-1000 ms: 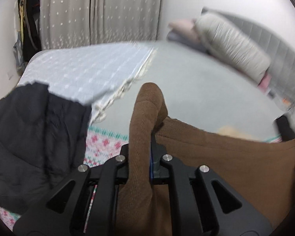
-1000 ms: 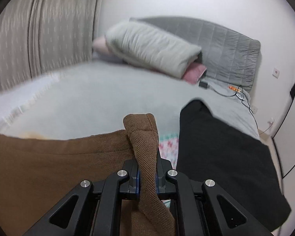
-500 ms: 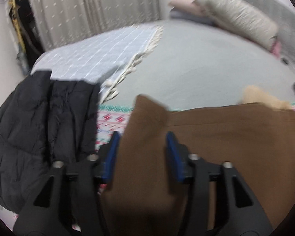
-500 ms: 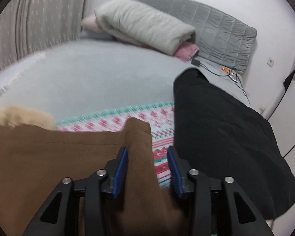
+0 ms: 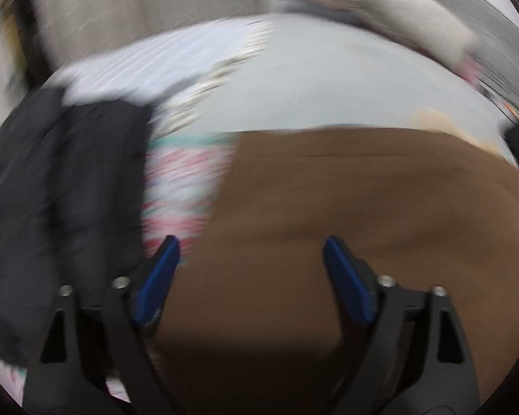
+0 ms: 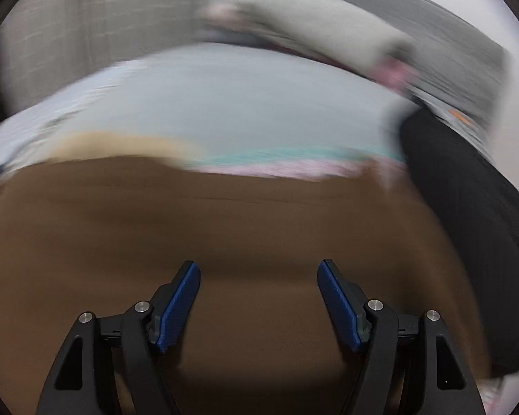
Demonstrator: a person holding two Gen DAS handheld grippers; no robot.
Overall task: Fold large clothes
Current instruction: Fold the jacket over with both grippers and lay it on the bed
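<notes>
1. Brown cloth: the brown garment point(image 5: 346, 207) lies spread flat on the bed point(image 5: 328, 86), its far edge running straight across both wrist views. Both views are heavily blurred; fine detail is lost.
2. Left gripper point(image 5: 251, 245): jaws wide and opening. Blue pads point(image 5: 157, 283) stand apart with the brown cloth lying below and between them; neither pad presses on it. The left pad sits near the garment's left edge.
3. Right gripper point(image 6: 258, 268): jaws fairly wide and opening. Its blue pads are clear of the cloth, which lies flat under them; nothing is gripped.
4. Under the garment, a patterned blanket point(image 5: 183, 180) in pink, white and teal shows at the left edge in the left view and past the far edge in the right view.
5. Black puffy jacket point(image 5: 58, 190) lies to the left of the brown garment, over the patterned blanket.
6. Another black garment point(image 6: 467, 214) lies along the right side of the bed, just beside the brown one.
7. A small tan patch point(image 6: 121, 145) shows just past the garment's far edge; cannot tell what it is.
8. Far end of the bed: grey pillow point(image 6: 311, 17) against a grey headboard point(image 6: 449, 34). Curtains point(image 5: 138, 7) hang at the back left.
</notes>
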